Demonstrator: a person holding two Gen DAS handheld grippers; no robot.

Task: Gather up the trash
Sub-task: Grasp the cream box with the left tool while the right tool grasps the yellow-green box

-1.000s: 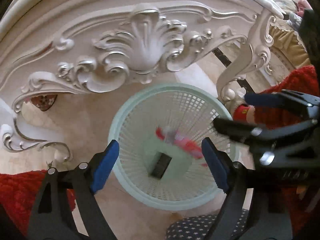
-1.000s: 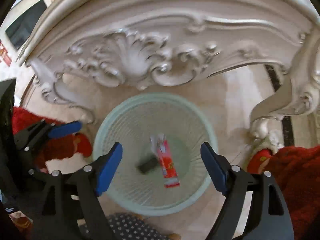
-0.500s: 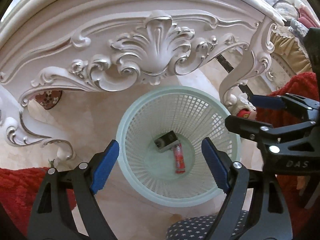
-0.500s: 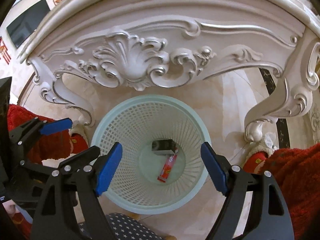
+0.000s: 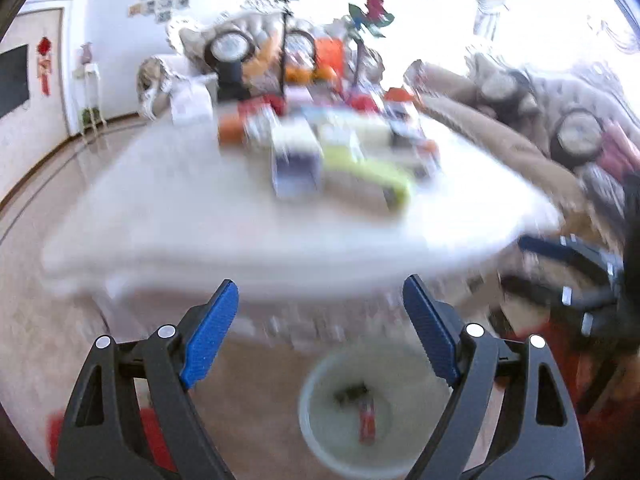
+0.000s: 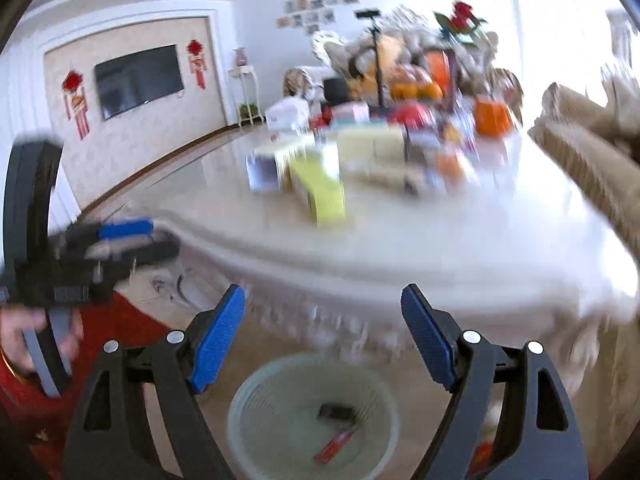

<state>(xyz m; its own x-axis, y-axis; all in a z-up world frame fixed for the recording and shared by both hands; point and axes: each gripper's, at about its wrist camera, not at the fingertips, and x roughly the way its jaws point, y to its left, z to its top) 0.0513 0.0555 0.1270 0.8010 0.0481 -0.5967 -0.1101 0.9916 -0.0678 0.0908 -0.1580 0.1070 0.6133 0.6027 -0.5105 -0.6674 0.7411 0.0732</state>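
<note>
A pale green mesh basket stands on the floor below the table edge. Inside it lie a dark small box and a red wrapper. My left gripper hangs open and empty above the basket, facing the white table. My right gripper is open and empty too, over the basket. Blurred boxes and packets crowd the tabletop, among them a yellow-green box and a white-purple box.
The ornate white table fills the middle of both views. A beige sofa runs along its right side. A TV hangs on the far wall. A red sleeve and the other gripper's body show at left.
Both grippers rose from over the basket and tilted up, so the tabletop and room now show. The basket slid to the bottom of each view. Jaws stayed open.
</note>
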